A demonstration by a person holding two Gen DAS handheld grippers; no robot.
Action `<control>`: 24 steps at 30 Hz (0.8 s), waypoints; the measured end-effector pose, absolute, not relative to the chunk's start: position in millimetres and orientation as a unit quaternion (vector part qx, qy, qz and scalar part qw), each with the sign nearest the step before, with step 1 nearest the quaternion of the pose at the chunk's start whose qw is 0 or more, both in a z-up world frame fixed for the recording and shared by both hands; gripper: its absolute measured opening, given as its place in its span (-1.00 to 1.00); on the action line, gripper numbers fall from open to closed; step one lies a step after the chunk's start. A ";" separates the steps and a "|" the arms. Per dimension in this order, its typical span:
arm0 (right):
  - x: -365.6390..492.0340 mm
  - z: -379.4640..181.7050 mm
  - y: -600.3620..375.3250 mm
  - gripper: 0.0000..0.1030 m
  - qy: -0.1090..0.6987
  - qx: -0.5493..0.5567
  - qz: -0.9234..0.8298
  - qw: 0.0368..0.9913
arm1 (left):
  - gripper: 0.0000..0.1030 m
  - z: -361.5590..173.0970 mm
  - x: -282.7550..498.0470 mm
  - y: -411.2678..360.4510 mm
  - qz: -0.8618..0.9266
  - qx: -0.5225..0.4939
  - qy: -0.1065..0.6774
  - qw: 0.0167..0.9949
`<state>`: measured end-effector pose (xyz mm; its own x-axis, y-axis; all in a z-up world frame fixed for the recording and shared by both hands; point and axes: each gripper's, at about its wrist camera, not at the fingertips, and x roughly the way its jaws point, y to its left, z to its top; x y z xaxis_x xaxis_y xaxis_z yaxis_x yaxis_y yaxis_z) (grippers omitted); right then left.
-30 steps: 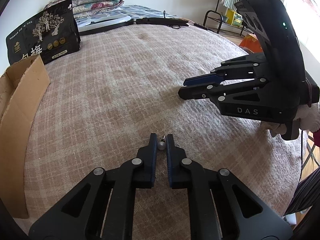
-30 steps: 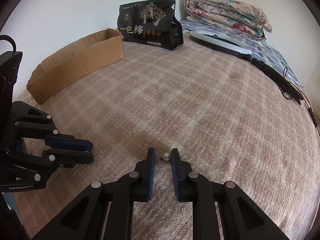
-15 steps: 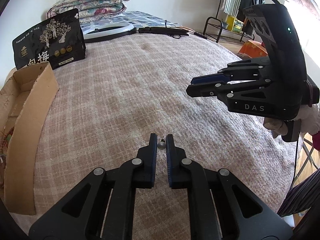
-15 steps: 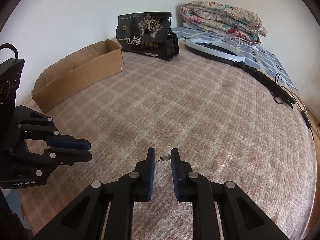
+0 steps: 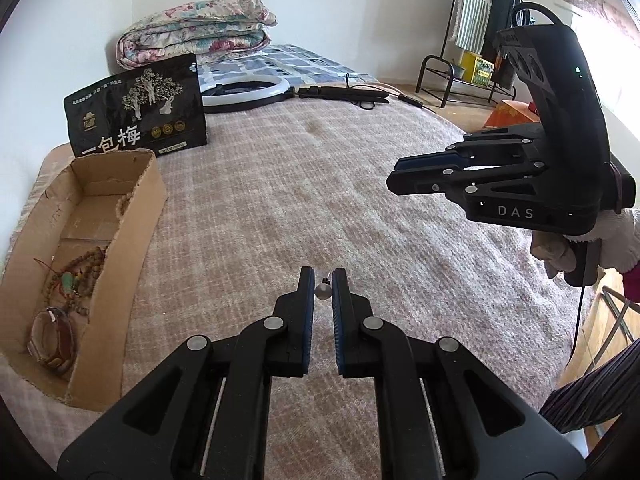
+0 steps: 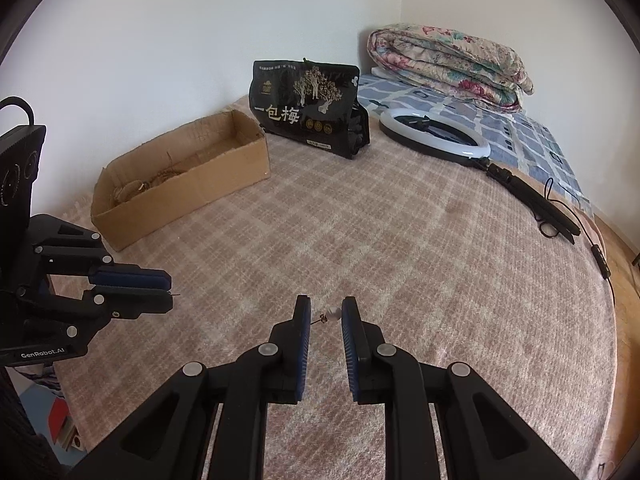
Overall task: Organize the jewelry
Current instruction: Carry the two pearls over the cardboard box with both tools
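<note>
Both grippers lifted off the bed, each carrying an earring

The left gripper (image 5: 323, 280) and right gripper (image 6: 326, 310) have both risen well clear of the blanket (image 5: 280, 200), taking the pearl earring (image 5: 322, 291) and the second pearl earring (image 6: 333, 312) up with them. From the higher position the cardboard box (image 5: 132, 232) at the left now shows its inside, with bead strings (image 5: 78, 276) and a bracelet (image 5: 50, 338) lying in it. More of the far bed end has come into sight.
</note>
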<state>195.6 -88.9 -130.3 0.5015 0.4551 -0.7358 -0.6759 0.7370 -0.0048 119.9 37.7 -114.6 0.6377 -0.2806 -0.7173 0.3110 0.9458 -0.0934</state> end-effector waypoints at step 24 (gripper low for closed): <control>207.8 -77.7 10.0 -0.73 0.348 -0.124 0.377 0.850 | -0.87 -76.5 94.7 143.4 -0.083 -0.014 0.363 0.928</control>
